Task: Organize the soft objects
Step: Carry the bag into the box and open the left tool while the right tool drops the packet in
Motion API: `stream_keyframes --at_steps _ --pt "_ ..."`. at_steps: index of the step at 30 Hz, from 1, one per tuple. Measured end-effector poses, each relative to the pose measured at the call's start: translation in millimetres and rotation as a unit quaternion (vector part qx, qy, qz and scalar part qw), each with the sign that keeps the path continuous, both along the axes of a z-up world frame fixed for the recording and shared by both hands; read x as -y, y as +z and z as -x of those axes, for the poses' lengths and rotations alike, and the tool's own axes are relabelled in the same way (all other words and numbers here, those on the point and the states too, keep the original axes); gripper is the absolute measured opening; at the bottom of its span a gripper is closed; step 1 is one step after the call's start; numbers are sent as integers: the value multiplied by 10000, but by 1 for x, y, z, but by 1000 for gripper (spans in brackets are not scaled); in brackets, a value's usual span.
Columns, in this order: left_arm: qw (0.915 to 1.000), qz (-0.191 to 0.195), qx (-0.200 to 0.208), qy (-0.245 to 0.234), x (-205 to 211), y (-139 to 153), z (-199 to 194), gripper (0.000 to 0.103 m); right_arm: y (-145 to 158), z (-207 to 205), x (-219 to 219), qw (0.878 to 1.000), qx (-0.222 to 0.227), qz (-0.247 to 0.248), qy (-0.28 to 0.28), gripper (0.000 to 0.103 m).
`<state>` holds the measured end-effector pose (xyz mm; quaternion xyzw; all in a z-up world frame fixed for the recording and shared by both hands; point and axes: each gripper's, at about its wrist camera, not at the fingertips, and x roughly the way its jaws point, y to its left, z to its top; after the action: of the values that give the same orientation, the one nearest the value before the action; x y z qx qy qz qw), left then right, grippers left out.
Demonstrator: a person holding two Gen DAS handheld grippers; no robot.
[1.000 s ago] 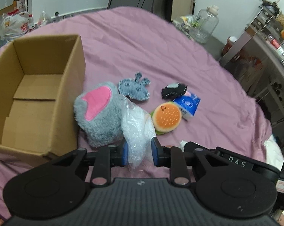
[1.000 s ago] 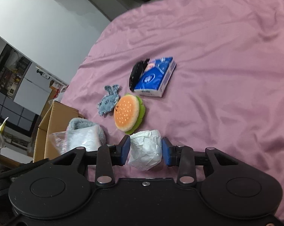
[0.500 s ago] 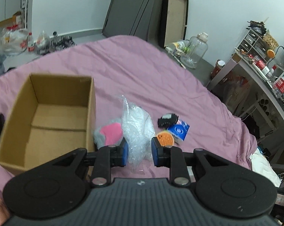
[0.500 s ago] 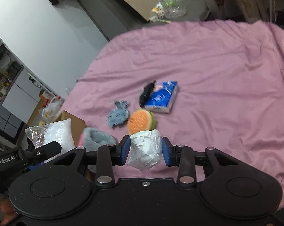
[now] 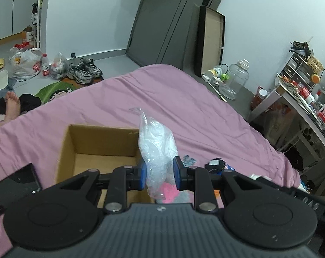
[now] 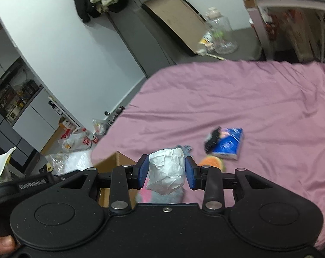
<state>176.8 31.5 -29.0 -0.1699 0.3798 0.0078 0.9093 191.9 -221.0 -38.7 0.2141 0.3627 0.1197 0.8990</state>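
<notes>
Since a second ago both views have risen: the pink bedspread (image 5: pixel 184 99) and cardboard box (image 5: pixel 80 150) now sit low in frame, room walls above. The left gripper (image 5: pixel 159 175) pinches the clear plastic bag (image 5: pixel 156 148) at lower centre, beside the box. Only the right view shows the blue tissue pack (image 6: pixel 229 143), right of centre, and the right gripper (image 6: pixel 166 173) clamping a white paper-wrapped bundle (image 6: pixel 166 172); writing is unreadable.

Mauve-pink bed sheet (image 5: pixel 184 107), plain brown cardboard box (image 5: pixel 102 142), clear crinkled plastic bag of white filling (image 5: pixel 156 148), crumpled white paper-wrapped bundle (image 6: pixel 166 172), blue tissue packet with white print (image 6: pixel 229 144), orange-and-green burger plush (image 6: pixel 211 163), blue pads on black left claw (image 5: pixel 159 173)
</notes>
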Motion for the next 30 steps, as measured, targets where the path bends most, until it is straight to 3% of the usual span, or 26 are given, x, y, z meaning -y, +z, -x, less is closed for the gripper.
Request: stream_keyframes --at_steps 6,11,30 --pt "10000 -92 16 36 -25 -1 -8 24 13 -5 -31 9996 203 103 152 36" --pt "9999 4 -41 108 -42 -11 -12 24 8 -15 -56 9993 185 206 232 36" --pt "9959 293 -666 542 -93 -78 -41 24 -18 -40 -135 9978 50 368 541 36"
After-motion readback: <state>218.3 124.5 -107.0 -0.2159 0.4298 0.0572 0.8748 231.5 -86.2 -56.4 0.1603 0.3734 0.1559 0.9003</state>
